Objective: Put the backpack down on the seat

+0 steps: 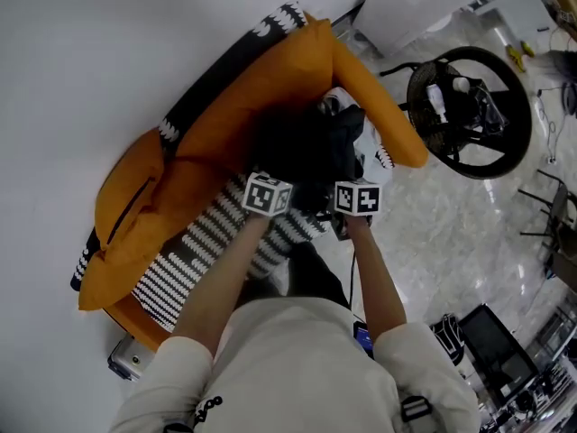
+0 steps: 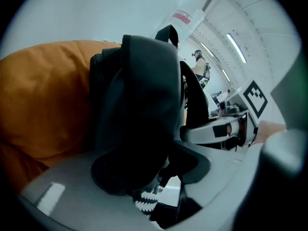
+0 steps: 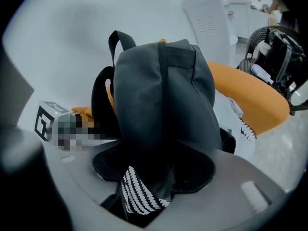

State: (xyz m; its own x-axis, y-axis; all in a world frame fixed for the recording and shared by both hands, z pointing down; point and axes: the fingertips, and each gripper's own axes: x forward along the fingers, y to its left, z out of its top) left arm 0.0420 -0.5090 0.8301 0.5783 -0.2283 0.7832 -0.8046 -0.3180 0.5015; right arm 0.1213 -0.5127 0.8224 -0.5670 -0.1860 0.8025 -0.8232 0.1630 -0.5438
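The black leather-look backpack [image 1: 306, 147] sits upright between both grippers, over the black-and-white patterned seat cushion [image 1: 194, 251] and close to the orange armchair [image 1: 261, 88] backrest. The left gripper [image 2: 153, 179] and right gripper [image 3: 155, 177] each have their jaws clamped on its lower fabric. Bare cushion lies to its left.

Matt black leather-look backpack [image 3: 163, 105], soft orange cloth seat [image 1: 261, 88], glossy floor [image 1: 451, 233]
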